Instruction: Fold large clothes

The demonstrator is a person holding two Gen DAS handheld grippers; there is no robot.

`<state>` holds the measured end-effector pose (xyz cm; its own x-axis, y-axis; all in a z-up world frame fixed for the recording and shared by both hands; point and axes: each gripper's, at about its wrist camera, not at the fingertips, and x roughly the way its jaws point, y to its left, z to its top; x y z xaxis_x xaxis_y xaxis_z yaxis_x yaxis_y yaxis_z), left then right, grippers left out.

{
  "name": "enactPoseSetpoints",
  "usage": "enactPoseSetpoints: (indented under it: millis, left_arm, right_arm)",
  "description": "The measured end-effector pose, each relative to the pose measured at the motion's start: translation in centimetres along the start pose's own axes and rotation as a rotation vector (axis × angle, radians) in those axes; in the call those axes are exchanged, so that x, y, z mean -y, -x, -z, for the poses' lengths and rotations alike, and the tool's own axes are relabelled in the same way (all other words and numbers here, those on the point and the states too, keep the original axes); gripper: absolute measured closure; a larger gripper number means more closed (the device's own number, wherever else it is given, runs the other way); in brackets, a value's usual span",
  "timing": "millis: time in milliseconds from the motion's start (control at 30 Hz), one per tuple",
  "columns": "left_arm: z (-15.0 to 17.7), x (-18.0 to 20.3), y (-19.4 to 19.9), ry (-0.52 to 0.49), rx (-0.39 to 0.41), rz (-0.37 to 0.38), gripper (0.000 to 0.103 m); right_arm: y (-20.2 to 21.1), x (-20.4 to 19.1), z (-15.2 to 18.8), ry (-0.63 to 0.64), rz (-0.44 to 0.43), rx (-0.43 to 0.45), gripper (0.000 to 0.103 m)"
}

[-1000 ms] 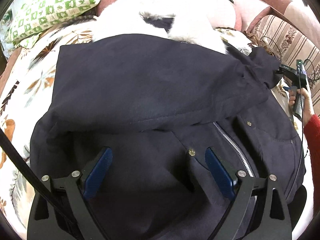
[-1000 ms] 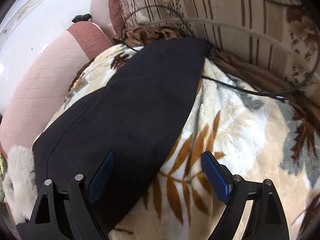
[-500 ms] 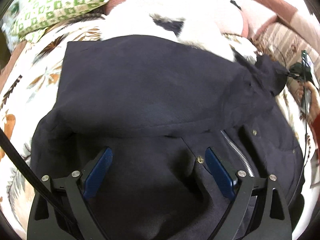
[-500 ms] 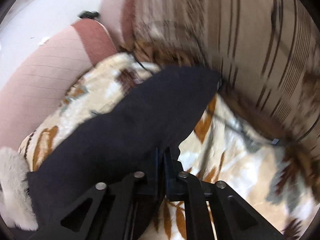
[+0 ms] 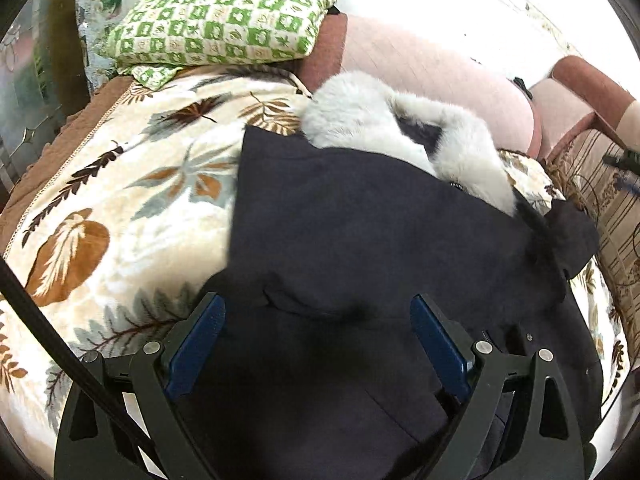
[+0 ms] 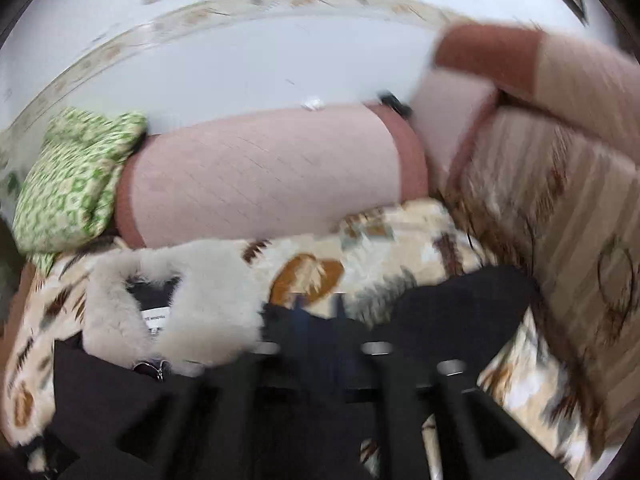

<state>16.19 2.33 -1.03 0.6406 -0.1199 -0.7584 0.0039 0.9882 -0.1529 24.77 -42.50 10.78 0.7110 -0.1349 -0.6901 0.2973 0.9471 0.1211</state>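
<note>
A dark coat (image 5: 360, 240) is seen spread over a leaf-print blanket (image 5: 120, 208) on a sofa (image 5: 432, 76), its pale fur collar (image 5: 360, 120) lying at the far end against the pink backrest. One sleeve is laid folded across the coat's body, and a bit of zipper is glimpsed just under the collar. The left gripper (image 5: 318, 336) is held low over the near part of the coat, its blue-padded fingers (image 5: 196, 340) spread wide with nothing between them. A green checked pillow (image 5: 224, 20) is propped at the sofa's far left corner. In the right wrist view everything is smeared by motion blur: the right gripper (image 6: 320, 320) is seen with its fingers drawn close together, and dark cloth of the coat (image 6: 460, 300) appears bunched right at the tips, so it seems pinched on the fabric, though the blur keeps this from being certain. The fur collar (image 6: 200, 300) and a white label inside it are made out to the left, with the striped cushion (image 6: 560, 200) on the right.
</note>
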Motion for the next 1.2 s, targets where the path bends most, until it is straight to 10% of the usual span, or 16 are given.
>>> enactPoseSetpoints:
  millis: [33, 67, 400, 767, 800, 867, 933, 1200]
  left_arm:
    - [0.0, 0.1, 0.2, 0.003, 0.007, 0.002, 0.01]
    - [-0.1, 0.0, 0.3, 0.005, 0.014, 0.002, 0.01]
    - [1.1, 1.7, -2.6, -0.036, -0.049, -0.003, 0.01]
    - [1.9, 3.1, -6.5, -0.085, -0.114, -0.016, 0.01]
    - [1.9, 3.1, -6.6, -0.081, -0.119, -0.016, 0.01]
    - [1.8, 3.0, -6.8, -0.075, -0.127, -0.012, 0.01]
    - [1.8, 2.9, -6.8, -0.069, -0.129, -0.006, 0.01]
    - [1.2, 1.8, -4.2, -0.018, -0.064, -0.008, 0.01]
  right_arm:
    - [-0.4, 1.1, 0.6, -0.032, 0.012, -0.005, 0.005]
    - [-0.7, 2.9, 1.5, -0.074, 0.045, -0.001, 0.003]
    - [-7.5, 20.3, 9.0, -0.545, 0.017, -0.143, 0.016]
    - [-16.7, 23.1, 6.8, -0.603, -0.025, -0.162, 0.019]
    - [-17.1, 23.0, 6.1, -0.595, -0.014, -0.168, 0.021]
    - [-17.4, 22.7, 5.1, -0.585, 0.0, -0.181, 0.065]
    - [-16.9, 21.8, 4.1, -0.534, 0.028, -0.172, 0.082]
    - [-7.7, 11.7, -0.6, -0.136, 0.208, -0.014, 0.091]
